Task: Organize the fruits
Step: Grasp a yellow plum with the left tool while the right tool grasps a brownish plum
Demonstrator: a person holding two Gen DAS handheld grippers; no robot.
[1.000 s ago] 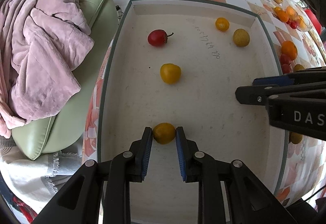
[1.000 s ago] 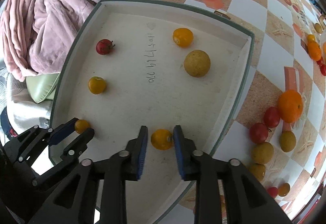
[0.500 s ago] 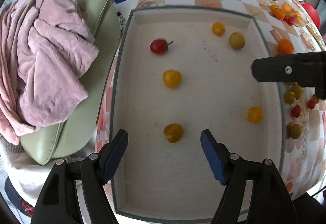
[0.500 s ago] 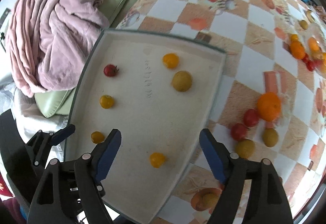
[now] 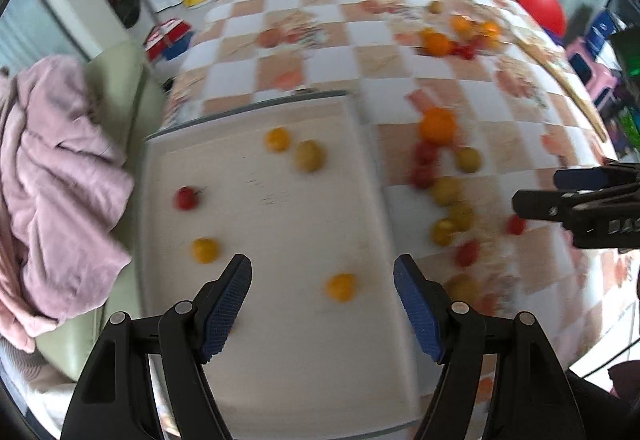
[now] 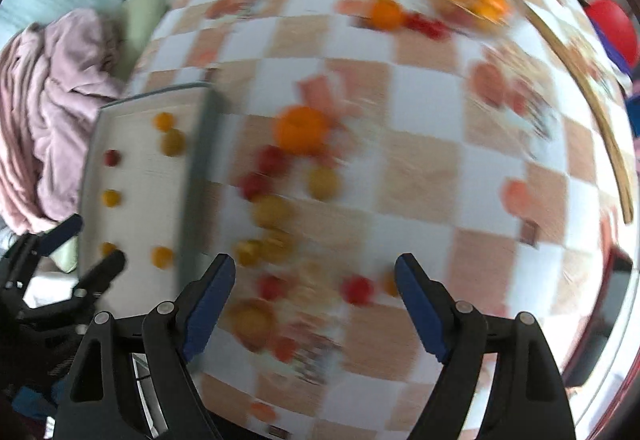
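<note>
Right claw (image 6: 315, 304), jaws wide and empty, hovers over loose fruit cluster (image 6: 272, 215) right of tray (image 6: 192, 175); left claw (image 5: 322, 306), likewise wide, hangs over tray

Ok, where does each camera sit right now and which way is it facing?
Left wrist: on the left tool, open, looking down at the white tray; the right tool shows at the right edge.
Right wrist: on the right tool, open, over loose fruit on the checkered tablecloth; the left tool shows lower left.
Shared: tray, large orange, pink blanket.
</note>
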